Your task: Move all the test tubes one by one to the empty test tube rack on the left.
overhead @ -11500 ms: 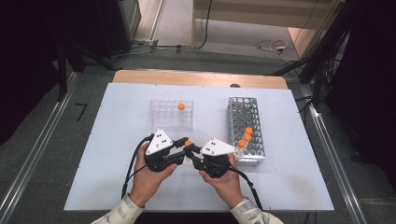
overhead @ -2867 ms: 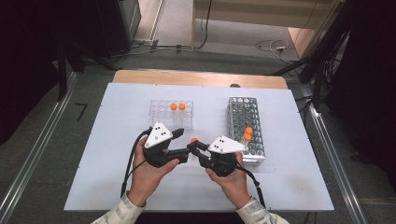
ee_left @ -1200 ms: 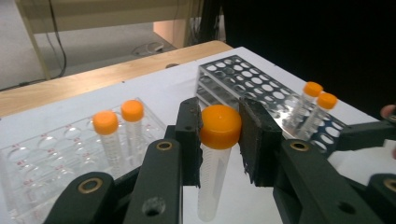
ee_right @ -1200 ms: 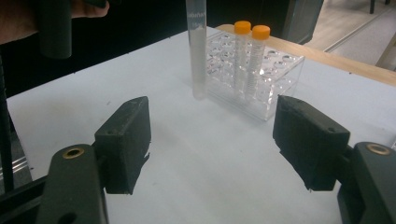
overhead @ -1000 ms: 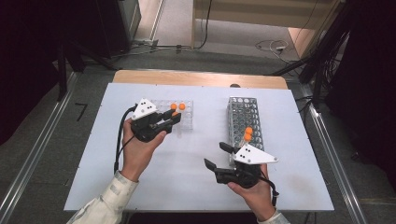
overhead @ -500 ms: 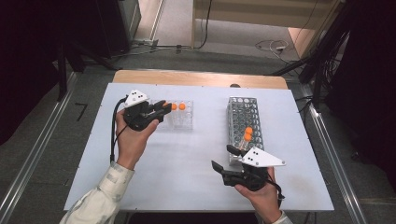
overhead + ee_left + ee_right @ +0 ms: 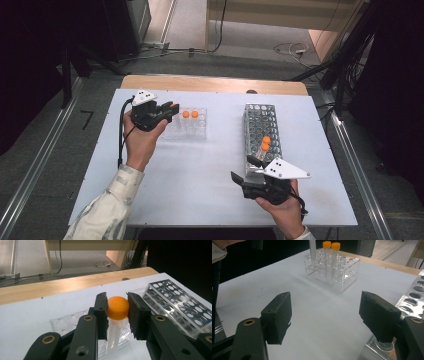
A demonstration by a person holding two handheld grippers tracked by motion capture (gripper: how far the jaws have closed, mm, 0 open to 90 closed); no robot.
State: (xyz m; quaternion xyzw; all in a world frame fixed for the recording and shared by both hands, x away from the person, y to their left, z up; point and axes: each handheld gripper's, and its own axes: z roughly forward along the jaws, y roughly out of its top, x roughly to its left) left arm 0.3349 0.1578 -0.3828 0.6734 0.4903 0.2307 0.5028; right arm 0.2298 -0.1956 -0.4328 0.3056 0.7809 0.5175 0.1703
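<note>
My left gripper is shut on an orange-capped clear tube, holding it by the cap over the left end of the small clear rack. Two more orange-capped tubes stand upright in that rack. The held tube's lower part hangs at the rack's far corner in the right gripper view. My right gripper stands open with nothing between its jaws, low over the table near the front end of the large grey rack, which holds two orange-capped tubes.
The white table has a wooden strip along its far edge. Cables trail from both grippers. Dark equipment and metal rails flank the table on both sides.
My left gripper has carried the tube further left, past the standing tubes to the small rack's left end. The right gripper has stayed near the grey rack's front end.
</note>
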